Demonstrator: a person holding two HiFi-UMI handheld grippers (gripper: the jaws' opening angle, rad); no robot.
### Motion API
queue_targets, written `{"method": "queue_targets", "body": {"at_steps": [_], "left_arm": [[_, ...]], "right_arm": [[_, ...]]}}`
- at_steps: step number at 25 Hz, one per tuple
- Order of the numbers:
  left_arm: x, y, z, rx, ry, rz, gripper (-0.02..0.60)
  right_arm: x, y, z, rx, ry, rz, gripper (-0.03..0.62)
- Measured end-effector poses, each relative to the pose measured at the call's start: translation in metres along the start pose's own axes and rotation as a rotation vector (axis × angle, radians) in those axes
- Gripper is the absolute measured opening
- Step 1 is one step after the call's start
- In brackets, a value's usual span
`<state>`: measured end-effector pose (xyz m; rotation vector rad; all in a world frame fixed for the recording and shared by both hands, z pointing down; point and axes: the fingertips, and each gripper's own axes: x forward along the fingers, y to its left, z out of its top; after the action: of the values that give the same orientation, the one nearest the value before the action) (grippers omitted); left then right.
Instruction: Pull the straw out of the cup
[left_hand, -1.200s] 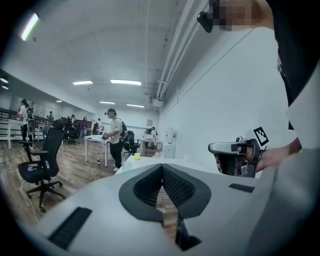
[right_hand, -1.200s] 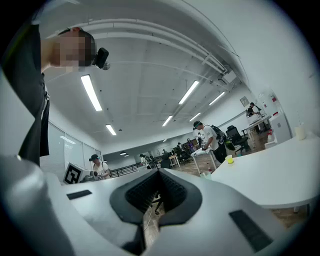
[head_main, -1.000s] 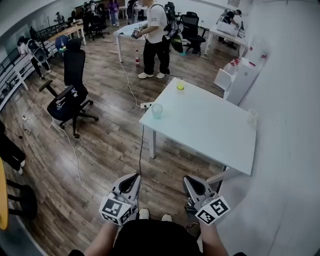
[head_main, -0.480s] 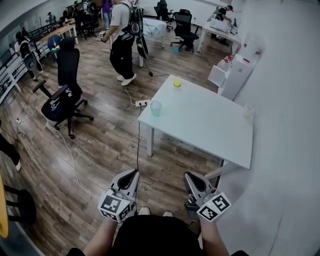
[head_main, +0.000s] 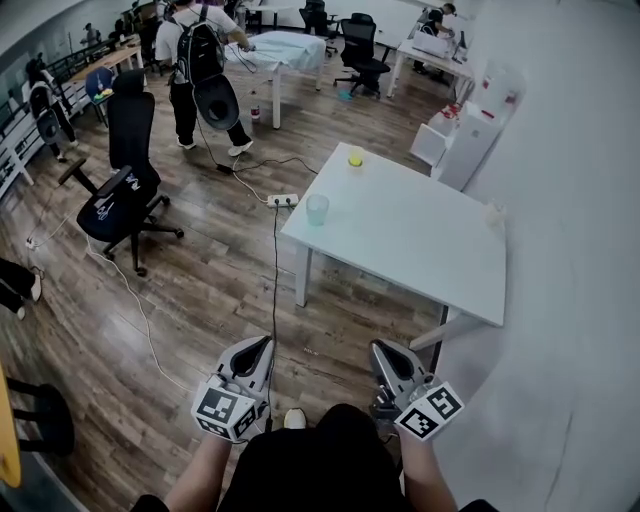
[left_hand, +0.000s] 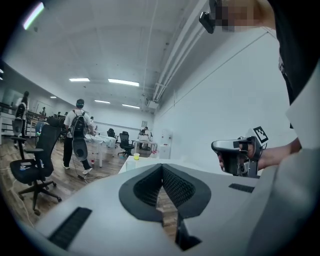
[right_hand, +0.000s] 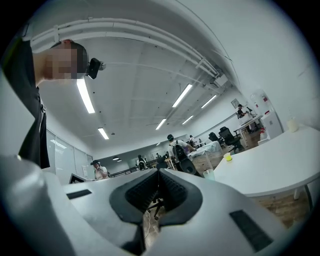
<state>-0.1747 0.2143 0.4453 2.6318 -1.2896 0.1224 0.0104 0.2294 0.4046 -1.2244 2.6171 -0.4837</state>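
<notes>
Cup (head_main: 317, 209), translucent, on smooth white table (head_main: 420, 240)

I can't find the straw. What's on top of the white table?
The white table holds a see-through cup, a small yellow thing and a pale thing by the wall. A straw is too small to make out.

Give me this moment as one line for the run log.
stage: before reach | left tongs: shut, empty | right tongs: shut, empty | cup: on table corner, untouched | straw: too small to tell
</notes>
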Motion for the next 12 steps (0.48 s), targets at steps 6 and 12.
{"method": "queue_targets", "body": {"at_steps": [6, 12], "left_arm": [[-0.006, 0.004, -0.002, -0.015, 0.011, -0.006, 0.014], [-0.006, 0.009, -0.009, -0.009, 0.027, 0.012, 0.014]], "right_arm": [[0.001, 0.002, -0.001, 0.031, -0.005, -0.014, 0.021], [0.008, -0.001, -0.011, 0.019, 0.014, 0.007, 0.021]]}}
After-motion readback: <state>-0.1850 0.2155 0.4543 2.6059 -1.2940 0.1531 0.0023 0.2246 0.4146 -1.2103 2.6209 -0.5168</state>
